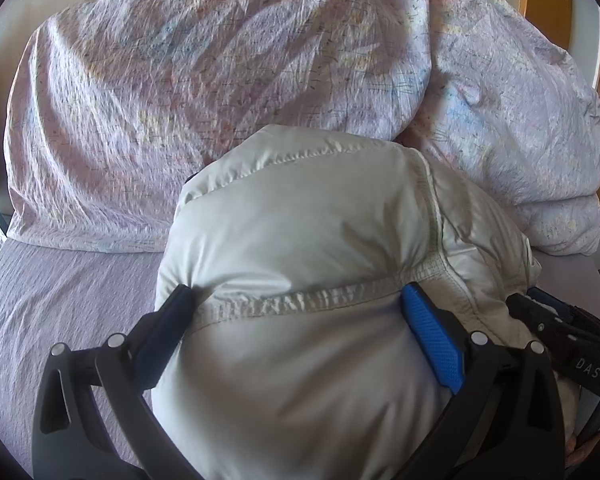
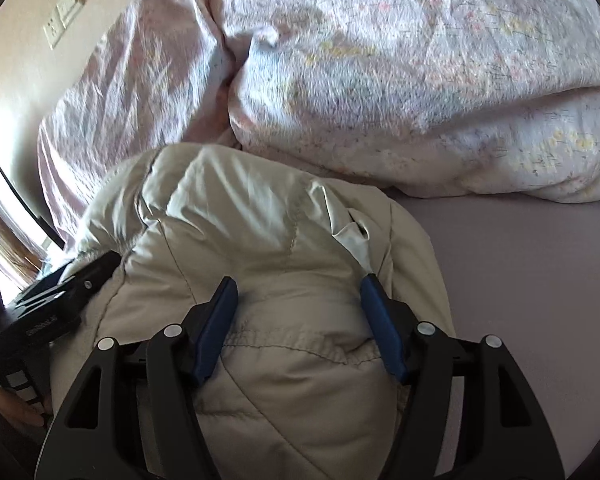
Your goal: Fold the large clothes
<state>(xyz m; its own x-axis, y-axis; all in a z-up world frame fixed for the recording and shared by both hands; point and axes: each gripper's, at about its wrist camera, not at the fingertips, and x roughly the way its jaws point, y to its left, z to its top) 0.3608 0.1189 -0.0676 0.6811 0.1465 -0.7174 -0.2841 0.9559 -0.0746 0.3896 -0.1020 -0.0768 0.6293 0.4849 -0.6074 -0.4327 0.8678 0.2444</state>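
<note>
Blue-padded fingers (image 1: 432, 336) of the left gripper (image 1: 296, 300) are spread wide, and a thick bulge of the pale quilted puffer jacket (image 1: 300, 216) is pressed between them; both fingers are seen touching the fabric, one on each side of a stitched seam (image 1: 296, 300) that runs across the gap. The right gripper (image 2: 300, 292) is held at a similar wide spread, with a mound of the same jacket (image 2: 260, 232) wedged between its fingers (image 2: 216, 320). Whether the padding is truly clamped or only straddled cannot be told in either view. Each gripper is seen at the edge of the other's view, close alongside. The jacket is bunched into a puffy heap, white-grey to beige in the two views, with quilting lines and a shiny lining fold (image 2: 356, 240) exposed. It lies on a lilac bedsheet (image 1: 60, 300), its far edge touching a rumpled floral duvet (image 1: 180, 80) piled against the wall. Bare sheet is recorded to the left of the jacket in the left wrist view and to the right (image 2: 520, 280) in the right wrist view. A wall switch plate (image 2: 64, 12) is noted above the duvet.
</note>
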